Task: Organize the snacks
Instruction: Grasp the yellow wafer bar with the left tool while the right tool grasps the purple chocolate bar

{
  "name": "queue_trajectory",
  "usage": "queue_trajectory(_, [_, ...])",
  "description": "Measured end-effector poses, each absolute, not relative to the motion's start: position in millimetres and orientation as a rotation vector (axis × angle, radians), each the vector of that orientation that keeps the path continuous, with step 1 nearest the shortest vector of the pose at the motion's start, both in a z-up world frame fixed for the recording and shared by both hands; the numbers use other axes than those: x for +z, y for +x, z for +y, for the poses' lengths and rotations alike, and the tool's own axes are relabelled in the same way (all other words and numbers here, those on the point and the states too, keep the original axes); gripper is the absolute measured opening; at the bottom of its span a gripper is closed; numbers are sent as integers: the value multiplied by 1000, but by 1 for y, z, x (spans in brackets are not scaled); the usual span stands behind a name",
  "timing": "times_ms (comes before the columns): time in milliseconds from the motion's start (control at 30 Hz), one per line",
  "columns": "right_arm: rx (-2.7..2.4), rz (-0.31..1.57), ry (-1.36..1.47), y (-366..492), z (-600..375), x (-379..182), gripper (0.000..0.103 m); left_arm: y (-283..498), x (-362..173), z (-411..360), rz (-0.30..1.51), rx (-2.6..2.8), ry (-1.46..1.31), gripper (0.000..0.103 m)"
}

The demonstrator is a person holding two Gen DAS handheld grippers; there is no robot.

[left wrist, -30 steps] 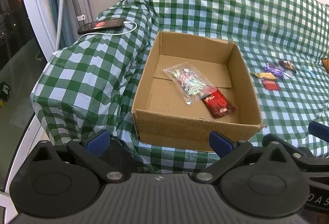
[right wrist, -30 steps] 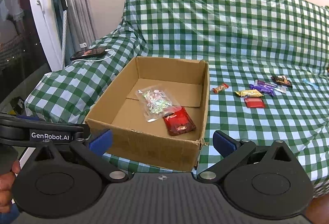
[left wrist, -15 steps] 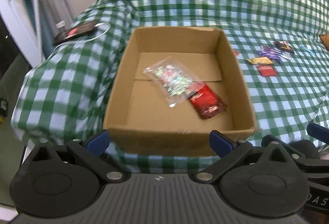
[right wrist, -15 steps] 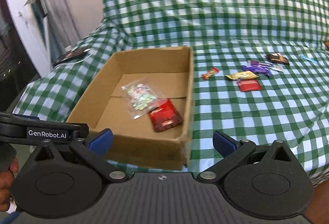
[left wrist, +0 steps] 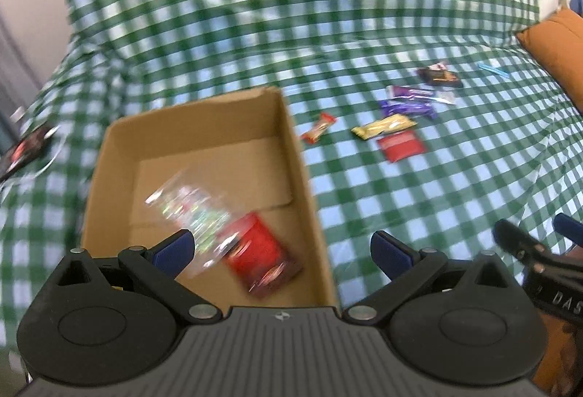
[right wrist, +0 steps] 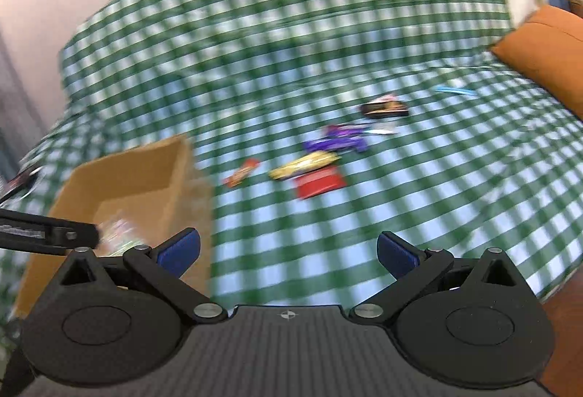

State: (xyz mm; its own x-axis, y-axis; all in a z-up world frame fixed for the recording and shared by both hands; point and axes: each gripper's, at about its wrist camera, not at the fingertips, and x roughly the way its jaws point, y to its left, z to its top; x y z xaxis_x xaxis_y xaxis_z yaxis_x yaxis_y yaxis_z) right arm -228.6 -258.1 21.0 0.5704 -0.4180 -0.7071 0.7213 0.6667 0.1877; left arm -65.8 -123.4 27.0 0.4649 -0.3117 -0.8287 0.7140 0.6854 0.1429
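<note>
A cardboard box (left wrist: pixel 302 156) sits on the green checked cover and holds a clear candy bag (left wrist: pixel 189 207) and a red packet (left wrist: pixel 262 258). It also shows at the left of the right wrist view (right wrist: pixel 145 171). Loose snacks lie to its right: a small orange bar (left wrist: pixel 317 128), a yellow bar (left wrist: pixel 382 126), a red packet (left wrist: pixel 400 146), purple wrappers (left wrist: pixel 408 105) and a dark packet (left wrist: pixel 439 76). My left gripper (left wrist: pixel 278 251) is open and empty over the box's near right corner. My right gripper (right wrist: pixel 288 249) is open and empty, short of the snacks (right wrist: pixel 309 163).
An orange cushion (left wrist: pixel 554 43) lies at the far right. A thin blue stick (left wrist: pixel 493 69) lies beyond the snacks. A phone with a white cable (left wrist: pixel 25 149) rests on the left armrest. The right gripper's body (left wrist: pixel 546 273) shows at the lower right of the left wrist view.
Both grippers have swung right and moved forward. The box has slid to the left in both views and the loose snacks are nearer. Both grippers stay open.
</note>
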Motion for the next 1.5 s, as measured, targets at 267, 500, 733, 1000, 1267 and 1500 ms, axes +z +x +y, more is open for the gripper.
queue_trajectory(267, [-828,670,507,-235,-348,-7,103,-39,-10,-232,909,-744,610,103])
queue_trajectory(500, [-824,699,462,-210,-424,-55,103,3,-73,-327,944,-852,753,103])
queue_trajectory(733, [-688,736,323,-146,-498,-107,103,59,-132,-400,1077,-896,729,103])
queue_trajectory(1000, [-517,788,259,-85,-543,-159,103,90,-182,-435,1137,-879,865,101])
queue_trajectory(1267, [-340,852,263,-55,-560,-192,85,90,-186,-433,1087,-1024,862,37])
queue_trajectory(1500, [-399,850,164,-65,-537,-190,0,73,-173,-415,1050,-1075,865,29])
